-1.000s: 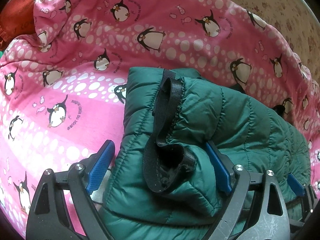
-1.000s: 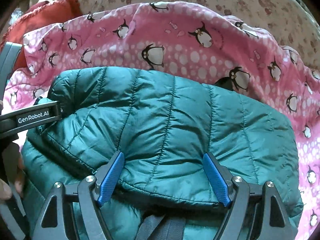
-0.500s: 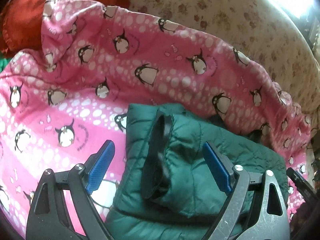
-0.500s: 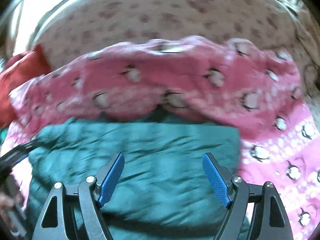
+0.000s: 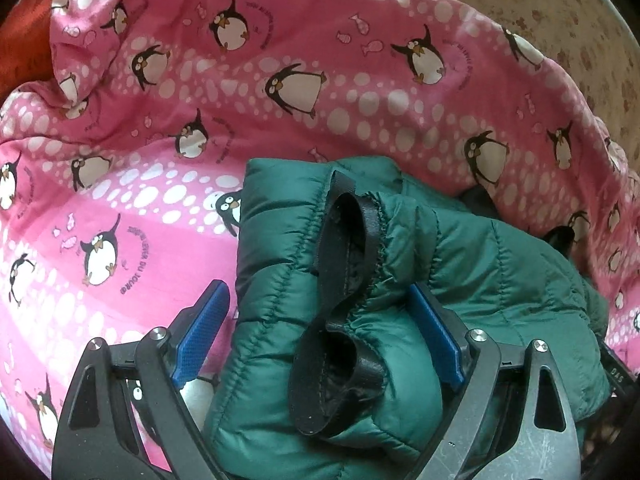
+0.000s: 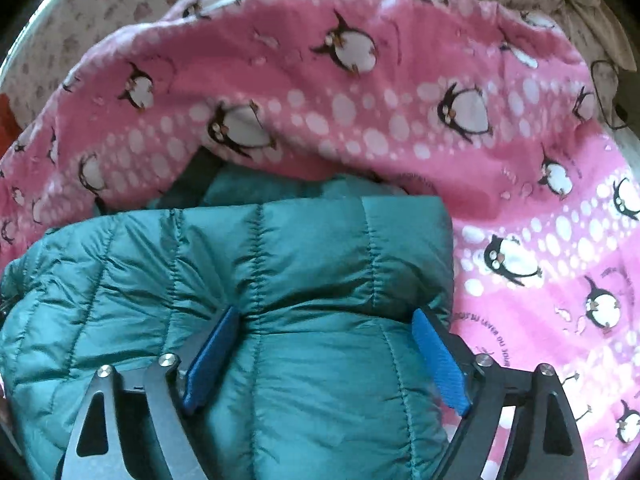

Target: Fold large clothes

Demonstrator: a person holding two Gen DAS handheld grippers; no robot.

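A dark green quilted puffer jacket [image 5: 492, 280] lies folded in a bundle on a pink penguin-print blanket [image 5: 280, 80]. Its black-trimmed cuff [image 5: 340, 312] lies on top in the left wrist view. My left gripper [image 5: 320, 344] is open, its blue pads on either side of the jacket's left end. In the right wrist view the jacket [image 6: 240, 264] fills the lower left. My right gripper [image 6: 324, 360] is open, its pads pressed into the jacket's right end, fabric bulging between them.
The pink blanket [image 6: 400, 100] covers a beige flower-print sofa back [image 5: 560, 12] behind. A red cushion [image 5: 20, 40] sits at the far left. Bare blanket lies left of the jacket in the left wrist view and right of it [image 6: 560, 280] in the right wrist view.
Both grippers pulled back and up from the jacket half a second ago, then came down on it again. The right gripper now sits nearer the jacket's right end.
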